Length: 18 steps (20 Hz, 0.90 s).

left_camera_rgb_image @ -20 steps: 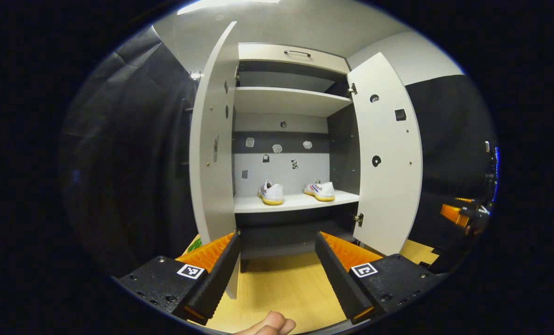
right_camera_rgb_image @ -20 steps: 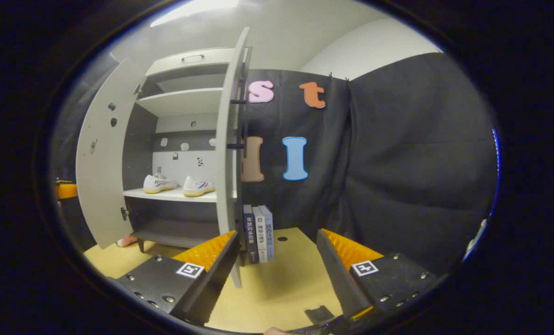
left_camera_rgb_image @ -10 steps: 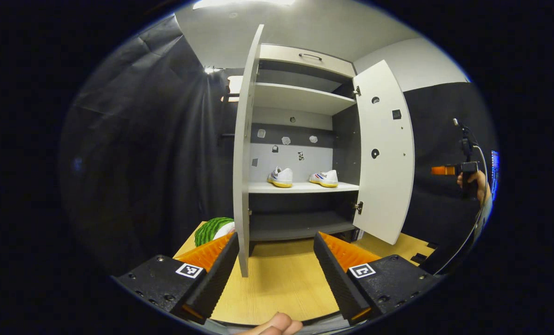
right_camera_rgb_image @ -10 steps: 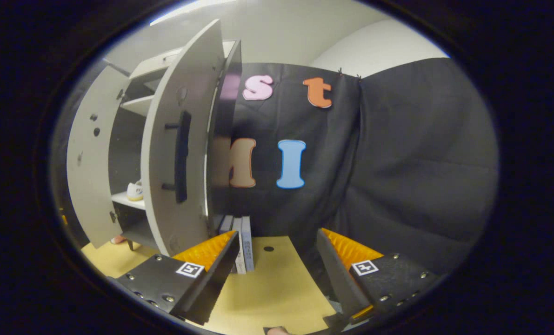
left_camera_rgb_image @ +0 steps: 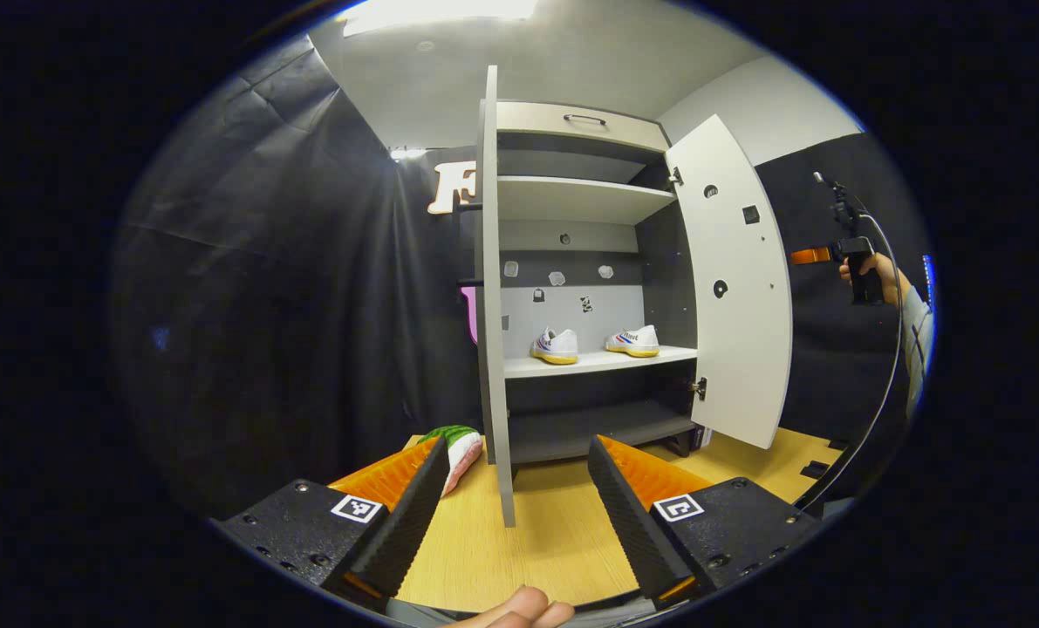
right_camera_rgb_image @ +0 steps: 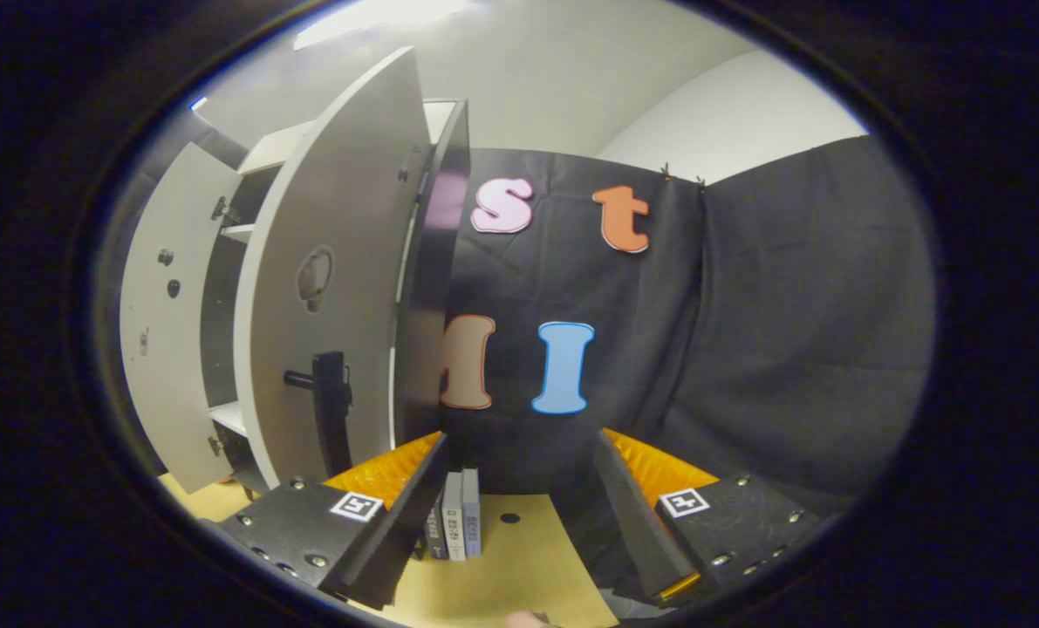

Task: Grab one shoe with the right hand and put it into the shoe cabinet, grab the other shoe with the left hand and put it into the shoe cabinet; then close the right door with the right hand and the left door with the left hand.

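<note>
Both shoes [left_camera_rgb_image: 555, 346] [left_camera_rgb_image: 633, 341] sit side by side on the middle shelf [left_camera_rgb_image: 598, 360] of the shoe cabinet [left_camera_rgb_image: 571, 131], both doors [left_camera_rgb_image: 487, 288] [left_camera_rgb_image: 737, 288] ajar, while the left gripper [left_camera_rgb_image: 515, 488] and right gripper [right_camera_rgb_image: 519, 493] hang with fingers apart, holding nothing.

Shoe cabinet [left_camera_rgb_image: 580, 131]: one; doors, two, the left door [left_camera_rgb_image: 488, 296] and the right door [left_camera_rgb_image: 737, 288]; shoes on its middle shelf, two [left_camera_rgb_image: 555, 346] [left_camera_rgb_image: 633, 341]; books [right_camera_rgb_image: 454, 527] standing beside its right side, three; watermelon slice [left_camera_rgb_image: 458, 449] by its left foot, one.
</note>
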Tool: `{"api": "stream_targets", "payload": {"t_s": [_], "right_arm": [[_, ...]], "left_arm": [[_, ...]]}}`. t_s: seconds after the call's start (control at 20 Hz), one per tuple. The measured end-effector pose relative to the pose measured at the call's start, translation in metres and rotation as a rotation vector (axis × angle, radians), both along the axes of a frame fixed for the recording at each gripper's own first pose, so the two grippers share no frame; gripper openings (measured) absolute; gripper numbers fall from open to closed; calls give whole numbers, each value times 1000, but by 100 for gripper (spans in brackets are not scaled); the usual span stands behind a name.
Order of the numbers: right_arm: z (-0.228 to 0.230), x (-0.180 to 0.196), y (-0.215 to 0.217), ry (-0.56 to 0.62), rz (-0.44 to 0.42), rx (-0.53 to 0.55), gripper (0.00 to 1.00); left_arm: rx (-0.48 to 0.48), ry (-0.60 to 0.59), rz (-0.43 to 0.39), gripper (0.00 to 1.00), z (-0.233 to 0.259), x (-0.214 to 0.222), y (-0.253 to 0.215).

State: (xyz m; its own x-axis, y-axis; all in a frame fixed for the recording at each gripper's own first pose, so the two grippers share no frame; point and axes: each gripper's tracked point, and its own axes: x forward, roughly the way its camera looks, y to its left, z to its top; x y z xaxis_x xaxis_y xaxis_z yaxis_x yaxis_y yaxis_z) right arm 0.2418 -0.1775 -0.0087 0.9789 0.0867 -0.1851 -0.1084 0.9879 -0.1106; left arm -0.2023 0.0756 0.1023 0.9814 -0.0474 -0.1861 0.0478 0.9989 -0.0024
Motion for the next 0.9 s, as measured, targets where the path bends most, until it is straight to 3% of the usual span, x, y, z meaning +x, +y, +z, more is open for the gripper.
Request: {"api": "stream_targets", "payload": {"t_s": [0.15,0.25,0.4,0.9], "right_arm": [[-11,-4,46,70,73,38,99],[-11,-9,59,83,72,77,86],[-13,-14,78,97,107,142,85],[-14,-22,145,70,147,115,86]], "left_arm": [[-1,16,13,97,-6,-1,10],[-9,16,13,97,-7,-1,11],[-27,22,3,97,-8,-1,10],[-13,35,78,98,-8,7,34]]}}
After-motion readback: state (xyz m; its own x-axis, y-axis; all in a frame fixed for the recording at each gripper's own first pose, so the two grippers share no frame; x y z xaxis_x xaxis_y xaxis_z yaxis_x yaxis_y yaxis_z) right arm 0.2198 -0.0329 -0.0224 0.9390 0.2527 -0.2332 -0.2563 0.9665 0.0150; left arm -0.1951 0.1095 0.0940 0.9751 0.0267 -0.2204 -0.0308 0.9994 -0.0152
